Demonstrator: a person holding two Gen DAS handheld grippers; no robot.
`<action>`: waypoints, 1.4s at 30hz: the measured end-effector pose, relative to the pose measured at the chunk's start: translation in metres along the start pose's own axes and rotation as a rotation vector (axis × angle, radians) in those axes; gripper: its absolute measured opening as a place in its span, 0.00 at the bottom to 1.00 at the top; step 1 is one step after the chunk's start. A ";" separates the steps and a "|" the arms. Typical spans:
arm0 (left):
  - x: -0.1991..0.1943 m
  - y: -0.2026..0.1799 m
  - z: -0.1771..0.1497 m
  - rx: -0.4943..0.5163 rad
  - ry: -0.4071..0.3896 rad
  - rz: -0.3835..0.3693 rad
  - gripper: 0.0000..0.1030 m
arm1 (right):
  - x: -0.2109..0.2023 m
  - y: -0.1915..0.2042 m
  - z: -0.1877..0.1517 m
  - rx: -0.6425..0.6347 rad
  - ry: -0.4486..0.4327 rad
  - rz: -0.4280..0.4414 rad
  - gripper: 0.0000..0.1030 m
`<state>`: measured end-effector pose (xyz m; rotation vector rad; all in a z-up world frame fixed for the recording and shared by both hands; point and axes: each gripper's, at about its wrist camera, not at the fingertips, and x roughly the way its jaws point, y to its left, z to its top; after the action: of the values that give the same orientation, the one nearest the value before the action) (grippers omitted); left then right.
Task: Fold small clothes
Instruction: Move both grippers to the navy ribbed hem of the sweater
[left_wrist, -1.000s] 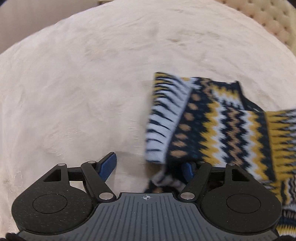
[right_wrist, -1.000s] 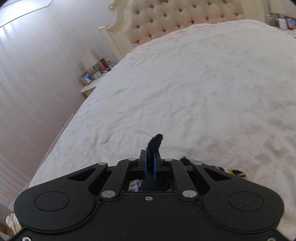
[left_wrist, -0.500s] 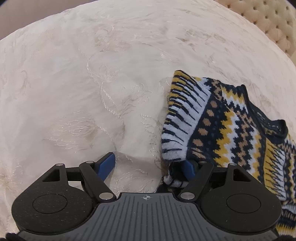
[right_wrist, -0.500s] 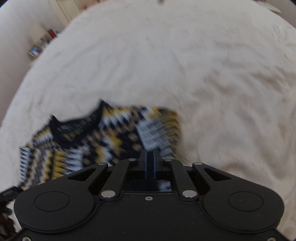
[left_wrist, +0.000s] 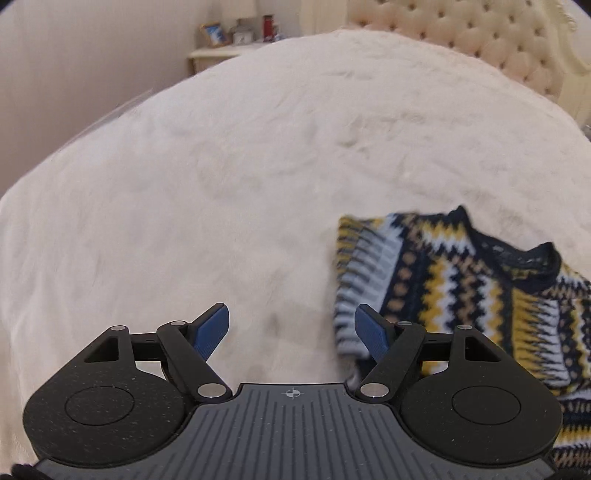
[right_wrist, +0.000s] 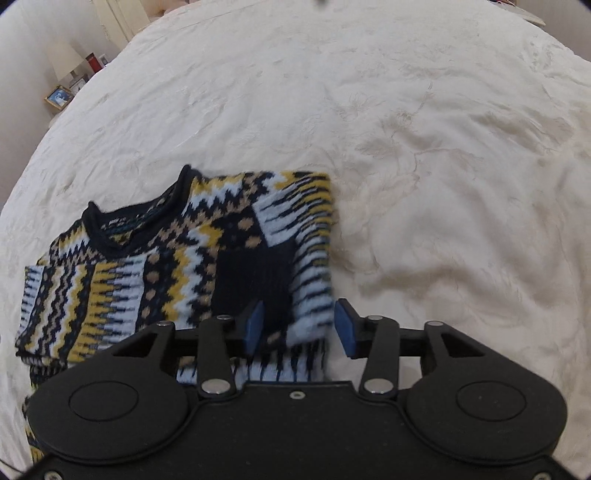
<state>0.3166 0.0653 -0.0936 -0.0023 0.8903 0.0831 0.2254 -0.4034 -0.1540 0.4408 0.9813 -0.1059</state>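
Both grippers are agape and empty over the sweater (right_wrist: 177, 258) on the bed (right_wrist: 424, 129): right gripper (right_wrist: 298, 326) straddles the sweater's folded right edge, nearer; left gripper (left_wrist: 291, 332) sits just off its left edge.

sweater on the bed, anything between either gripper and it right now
Nothing visible does. The right gripper is open directly over the sweater, its folded sleeve edge between the fingers. The open left gripper sits just beside the sweater's edge, with only bare bedspread between them.
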 end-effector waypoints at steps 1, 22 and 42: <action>0.003 -0.003 0.004 0.010 0.004 -0.008 0.72 | 0.000 0.001 -0.004 0.000 -0.001 0.000 0.52; 0.068 -0.008 -0.003 0.121 0.179 -0.041 0.99 | -0.018 0.001 -0.060 -0.041 0.094 0.050 0.72; -0.063 -0.002 -0.127 0.116 0.279 -0.261 0.99 | -0.062 0.002 -0.153 -0.205 0.255 0.213 0.84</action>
<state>0.1789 0.0544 -0.1250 -0.0226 1.1654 -0.2175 0.0715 -0.3465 -0.1752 0.3729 1.1751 0.2470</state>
